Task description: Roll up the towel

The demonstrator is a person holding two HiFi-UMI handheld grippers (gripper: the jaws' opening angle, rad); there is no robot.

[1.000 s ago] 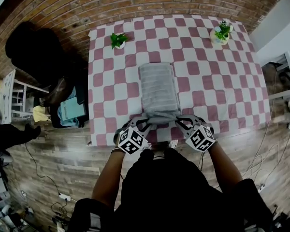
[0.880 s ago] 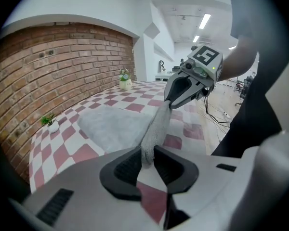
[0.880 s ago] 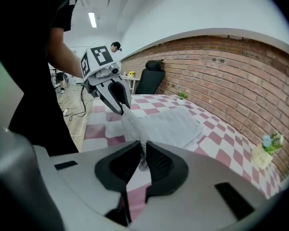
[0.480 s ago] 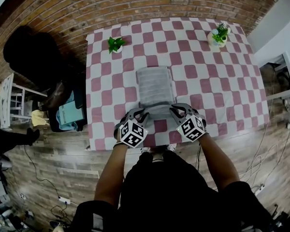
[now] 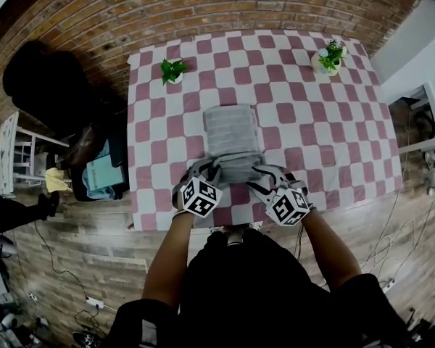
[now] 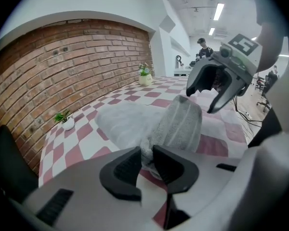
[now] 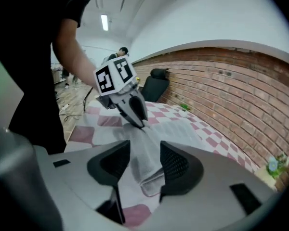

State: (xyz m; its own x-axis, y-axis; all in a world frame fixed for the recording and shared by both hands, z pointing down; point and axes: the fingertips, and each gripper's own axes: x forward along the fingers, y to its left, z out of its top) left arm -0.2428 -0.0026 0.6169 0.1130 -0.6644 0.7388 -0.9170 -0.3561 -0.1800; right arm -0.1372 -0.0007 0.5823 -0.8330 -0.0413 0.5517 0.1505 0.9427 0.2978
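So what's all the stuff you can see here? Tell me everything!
table: one, pink-and-white checked cloth, in front of the brick wall
towel: one, grey, middle of the table, near end rolled up
plants: two, green in pale pots, this one at the table's far left corner, the other at the far right corner
brick wall: one, reddish brown, behind the table
chair: one, black, beside the table near the wall
floor: one, brownish wood, around the table
left gripper: one, grey with black jaws, shut on the towel's rolled end
right gripper: one, same colours, jaws opening with the towel between them
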